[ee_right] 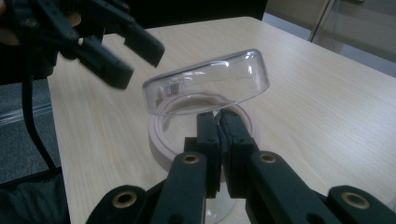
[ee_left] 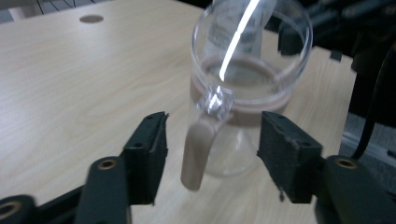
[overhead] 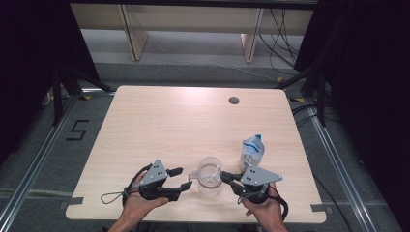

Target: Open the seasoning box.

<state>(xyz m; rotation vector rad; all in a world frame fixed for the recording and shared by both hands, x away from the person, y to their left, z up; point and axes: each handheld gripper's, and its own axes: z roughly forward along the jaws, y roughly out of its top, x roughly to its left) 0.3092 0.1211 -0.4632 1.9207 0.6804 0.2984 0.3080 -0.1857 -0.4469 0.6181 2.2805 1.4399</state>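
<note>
My right gripper [overhead: 226, 177] has its jaws together, clamped on the rim of the clear pitcher [overhead: 209, 175]. The pitcher stands near the table's [overhead: 159, 121] front edge, a little right of its middle, between my two grippers.

My left gripper [overhead: 180, 178] has its jaws apart. In the left gripper view, the pitcher's handle [ee_left: 198, 144] hangs between them, with a gap on either side and no contact.

The pitcher is transparent with a tan band [ee_left: 243, 100] round the body. I judge it to be thin, rigid plastic: light, smooth and liable to slip under narrow pads. I cannot tell whether it holds anything. In the right gripper view, the upper rim [ee_right: 208, 81] looks tilted above the band, so the hold on the wall may be levering it.

The handle is the sound place to take hold, being narrow, stiff and opaque. The wall would flex or skid.

A white and blue packet [overhead: 253, 151] lies just beyond the right gripper, toward the table's right edge.
</note>
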